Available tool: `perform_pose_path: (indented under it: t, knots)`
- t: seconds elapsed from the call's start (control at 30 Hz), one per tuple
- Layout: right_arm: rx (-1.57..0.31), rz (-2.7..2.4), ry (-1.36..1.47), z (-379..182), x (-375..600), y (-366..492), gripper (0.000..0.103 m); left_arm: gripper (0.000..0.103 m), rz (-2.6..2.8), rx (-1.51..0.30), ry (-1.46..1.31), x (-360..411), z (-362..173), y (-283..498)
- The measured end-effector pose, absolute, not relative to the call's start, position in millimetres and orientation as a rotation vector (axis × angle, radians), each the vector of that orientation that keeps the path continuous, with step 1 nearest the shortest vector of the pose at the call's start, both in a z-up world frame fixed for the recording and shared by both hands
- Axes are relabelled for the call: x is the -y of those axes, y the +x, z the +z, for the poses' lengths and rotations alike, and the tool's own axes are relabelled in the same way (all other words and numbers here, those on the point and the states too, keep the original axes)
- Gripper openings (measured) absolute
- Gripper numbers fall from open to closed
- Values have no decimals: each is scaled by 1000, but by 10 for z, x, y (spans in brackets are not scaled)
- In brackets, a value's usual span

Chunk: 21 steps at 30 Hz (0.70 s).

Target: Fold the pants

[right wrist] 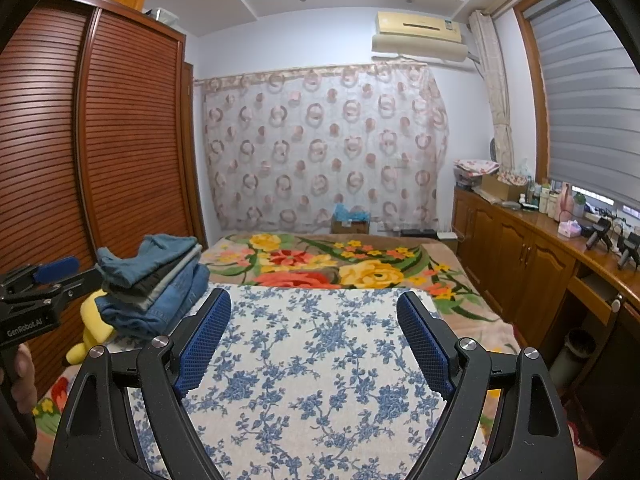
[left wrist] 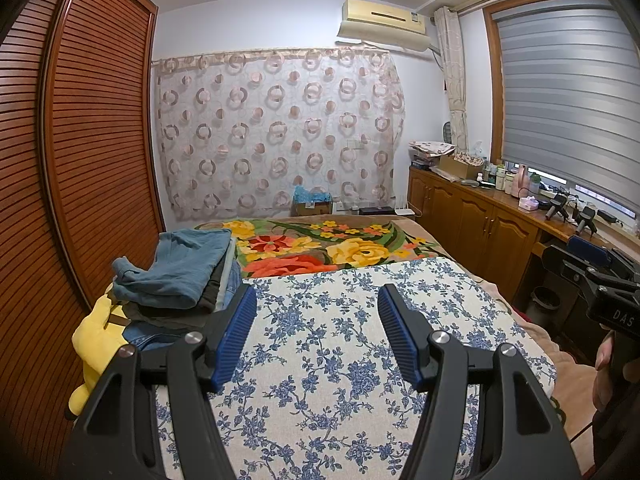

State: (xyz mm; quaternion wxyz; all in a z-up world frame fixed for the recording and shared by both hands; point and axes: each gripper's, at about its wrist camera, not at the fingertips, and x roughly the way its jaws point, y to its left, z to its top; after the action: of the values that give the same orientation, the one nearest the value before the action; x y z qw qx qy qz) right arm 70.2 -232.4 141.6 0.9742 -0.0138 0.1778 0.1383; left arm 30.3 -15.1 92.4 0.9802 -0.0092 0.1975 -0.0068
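Note:
A stack of pants (left wrist: 180, 276) lies at the bed's left edge, with a teal pair on top and dark and denim pairs beneath; the right wrist view shows the same stack of pants (right wrist: 156, 284). My left gripper (left wrist: 318, 296) hovers open above the blue-flowered cloth (left wrist: 340, 340), just right of the stack, nothing between its blue pads. My right gripper (right wrist: 314, 302) is open too, over the flowered cloth (right wrist: 320, 360), empty. From the right wrist view the left gripper (right wrist: 60, 270) shows at the left edge, close to the stack.
A yellow plush toy (left wrist: 96, 344) lies under the stack at the bed's left edge. A slatted wooden wardrobe (left wrist: 80, 140) stands close on the left. A floral blanket (left wrist: 320, 248) covers the far bed. Wooden cabinets (left wrist: 480, 224) with clutter line the right wall.

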Motion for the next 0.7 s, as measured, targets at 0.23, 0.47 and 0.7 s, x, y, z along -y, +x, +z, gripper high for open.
perform_pose_path:
  t: [0.23,0.47,0.7]
  knots:
    - [-359,278,-29,1419,2325,700,87,63,-14,-397,-17,158,924,301]
    - [-359,278,-28,1409,2328,697,87,63,-14,-396,-18,159,921,300]
    - [-358,278,-28,1410,2330,697,87,63,-13,-397,-17,160,917,299]
